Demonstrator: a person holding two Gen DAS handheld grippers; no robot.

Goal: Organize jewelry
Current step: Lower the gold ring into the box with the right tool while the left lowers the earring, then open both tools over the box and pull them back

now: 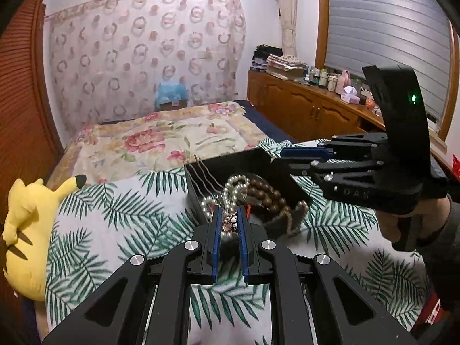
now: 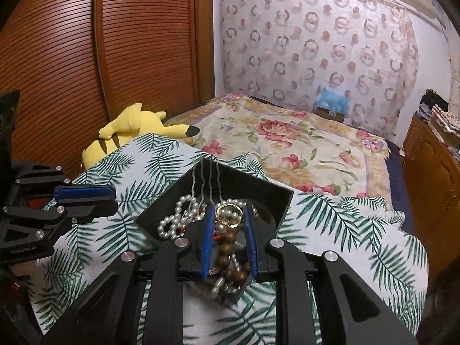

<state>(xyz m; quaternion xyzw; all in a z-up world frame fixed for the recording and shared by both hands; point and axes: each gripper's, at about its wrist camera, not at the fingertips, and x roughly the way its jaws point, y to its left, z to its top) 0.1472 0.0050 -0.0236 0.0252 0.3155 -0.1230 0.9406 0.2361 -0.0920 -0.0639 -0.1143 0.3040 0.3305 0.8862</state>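
Note:
A black jewelry box sits on a palm-leaf cloth. It holds a pearl necklace, a brown wooden bead bracelet and thin silver chains draped over its far rim. My left gripper is at the box's near-left side, shut on a rose-gold bracelet. My right gripper hovers over the box, open. The beads and a gold ring show in the gap, untouched by the pads.
A yellow plush toy lies at the cloth's left edge by the wooden slatted door. A floral blanket covers the bed beyond. A cluttered wooden cabinet runs along the right wall. A person's hand holds the right gripper.

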